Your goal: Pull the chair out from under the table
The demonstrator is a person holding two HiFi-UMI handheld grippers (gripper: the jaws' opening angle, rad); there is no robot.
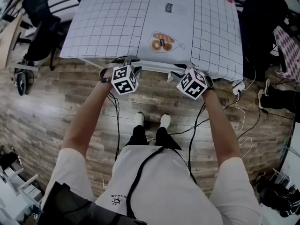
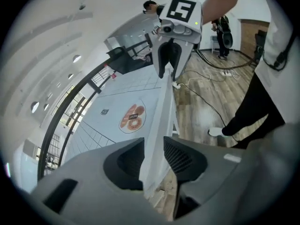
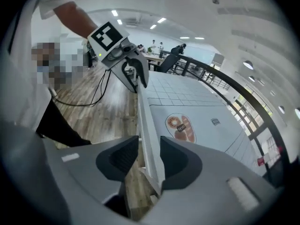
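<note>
Left gripper (image 2: pixel 152 159) and right gripper (image 3: pixel 149 156), both half-open, straddle the chair rail (image 2: pixel 162 108) unclamped; it runs left to right along the table's (image 1: pixel 117 22) near edge, the chair tucked under, both hands equally close.

Bread-print mat (image 1: pixel 164 42) on gridded cloth (image 1: pixel 112 22); cables (image 3: pixel 70 104) across wooden floor (image 1: pixel 56 116)

Astride the white chair rail (image 3: pixel 142 108) with the right gripper (image 3: pixel 149 143), jaws apart, not pinching. Farther along the rail, the left gripper (image 3: pixel 139 82) over it. Right of the rail, gridded table (image 3: pixel 206 102) with pastry print (image 3: pixel 180 127).
</note>
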